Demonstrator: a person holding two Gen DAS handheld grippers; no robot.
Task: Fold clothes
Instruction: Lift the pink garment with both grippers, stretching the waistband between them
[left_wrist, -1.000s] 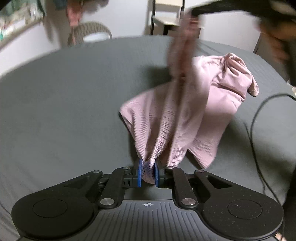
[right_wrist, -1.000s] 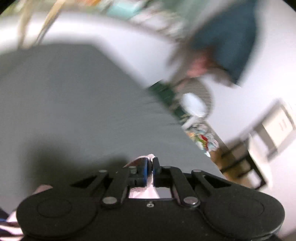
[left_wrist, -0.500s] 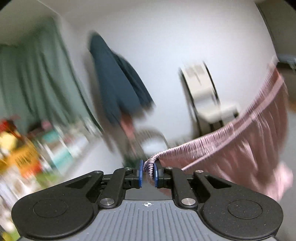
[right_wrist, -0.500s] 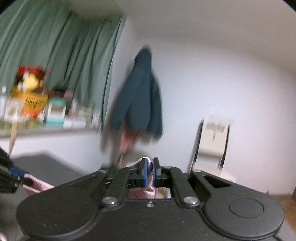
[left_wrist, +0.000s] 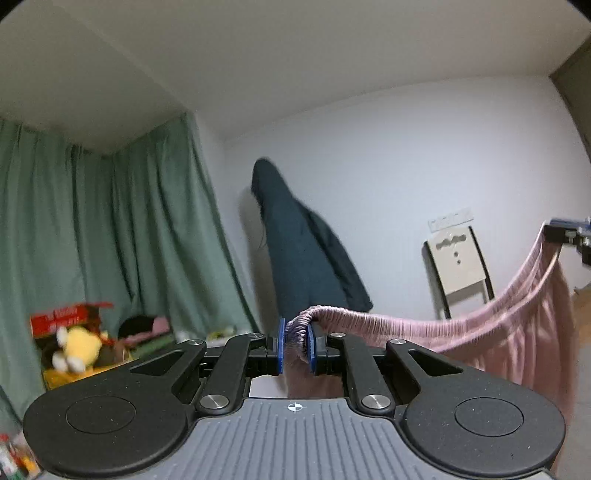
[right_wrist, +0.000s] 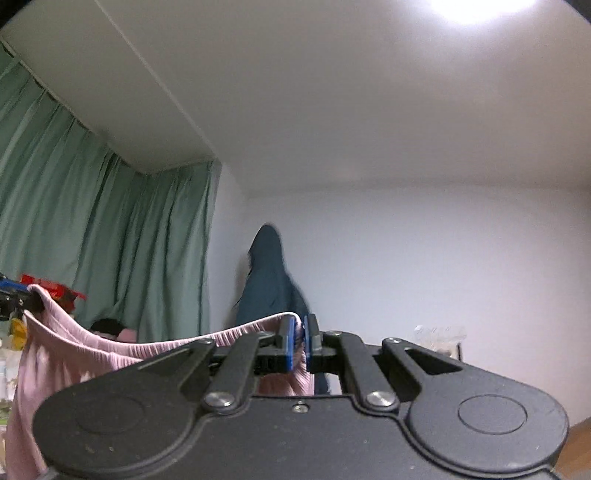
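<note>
A pink ribbed garment (left_wrist: 509, 332) with a gathered elastic waistband hangs in the air, stretched between both grippers. My left gripper (left_wrist: 295, 345) is shut on one end of the waistband, its blue pads pinching the bunched fabric. My right gripper (right_wrist: 300, 341) is shut on the other end, and the cloth (right_wrist: 55, 354) sags away from it to the left. The right gripper's tip (left_wrist: 565, 230) shows at the right edge of the left wrist view, holding the band up high. The left gripper's tip (right_wrist: 14, 293) shows at the left edge of the right wrist view.
Both cameras face the room's far wall. A dark coat (left_wrist: 299, 251) hangs there beside green curtains (left_wrist: 110, 236). A folding chair (left_wrist: 458, 258) leans against the wall at the right. A cluttered shelf with a yellow plush toy (left_wrist: 77, 347) lies low on the left.
Both grippers have risen from the grey bed and tilted up to face the wall. The pink garment has come off the bed and now hangs spread between them.
</note>
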